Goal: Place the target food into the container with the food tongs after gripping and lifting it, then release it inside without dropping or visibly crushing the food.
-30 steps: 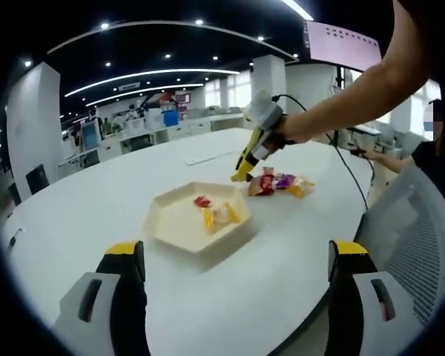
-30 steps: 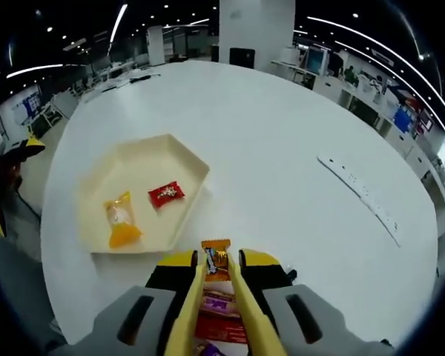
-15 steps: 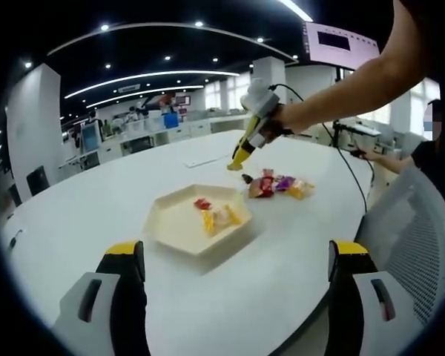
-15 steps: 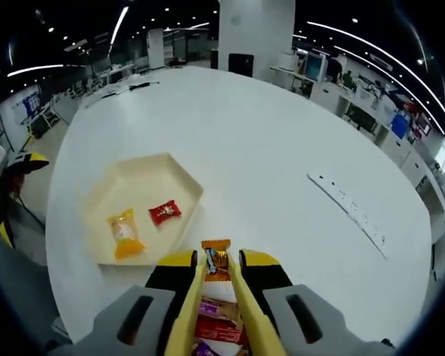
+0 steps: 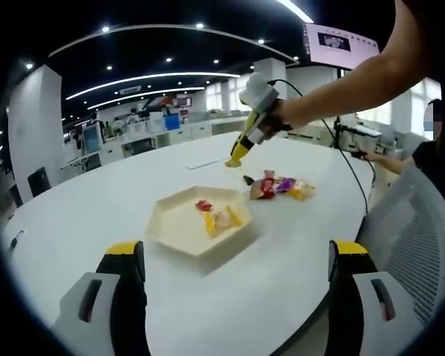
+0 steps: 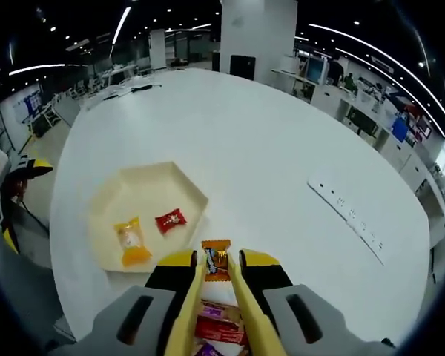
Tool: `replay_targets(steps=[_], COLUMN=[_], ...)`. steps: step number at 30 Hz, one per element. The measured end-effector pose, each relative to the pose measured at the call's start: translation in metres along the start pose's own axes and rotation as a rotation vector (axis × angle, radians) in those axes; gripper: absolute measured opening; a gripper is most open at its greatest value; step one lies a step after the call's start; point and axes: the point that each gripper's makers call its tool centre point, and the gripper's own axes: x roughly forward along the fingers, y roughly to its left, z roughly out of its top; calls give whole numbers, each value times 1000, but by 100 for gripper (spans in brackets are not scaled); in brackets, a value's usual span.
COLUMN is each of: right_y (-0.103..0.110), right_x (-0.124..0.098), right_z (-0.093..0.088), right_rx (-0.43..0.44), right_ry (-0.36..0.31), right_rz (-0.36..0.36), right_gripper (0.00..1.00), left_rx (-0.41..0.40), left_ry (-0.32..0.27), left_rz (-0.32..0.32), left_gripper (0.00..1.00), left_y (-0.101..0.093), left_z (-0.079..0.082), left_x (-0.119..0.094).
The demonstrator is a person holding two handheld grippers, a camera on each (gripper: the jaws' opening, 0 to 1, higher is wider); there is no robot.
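The orange-wrapped candy [image 6: 216, 259] is pinched at the tip of the yellow tongs [image 6: 241, 311], which the right gripper [image 6: 216, 278] has squeezed shut between its jaws. In the left gripper view the tongs' tip is up in the air, well clear of the white table [image 5: 96, 200], so I'd say the grab and lift are done. The wrapper looks intact, no obvious squashing.

What's left: carry it over the hexagonal cream tray [image 6: 119, 194] and let go inside. The tray already holds 2 pieces, a red candy [image 6: 170, 220] and a yellow candy [image 6: 131, 239]. It sits just ahead and left of the tongs' tip, so a short trip by my guess.

A little pile of leftover candies [image 5: 278, 185] sits on the table just beside the tray. The left gripper [image 5: 233, 274] hangs back with its jaws wide apart, holding nothing.
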Motion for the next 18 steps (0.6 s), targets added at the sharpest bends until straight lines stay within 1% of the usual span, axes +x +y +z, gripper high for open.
replay_targets(steps=[13,18], right_y=[11,20], right_x=[-1,1], right_z=[18,24], right_rx=[-22,-32], right_ry=[-9,-12], right_rz=[9,24], right_gripper=[21,21], left_rx=[-2,-3], left_ry=[-12,-19], left_rz=[6,10], left_gripper=[99,99], left_y=[1,2], left_z=[3,4], left_x=[-1,-2])
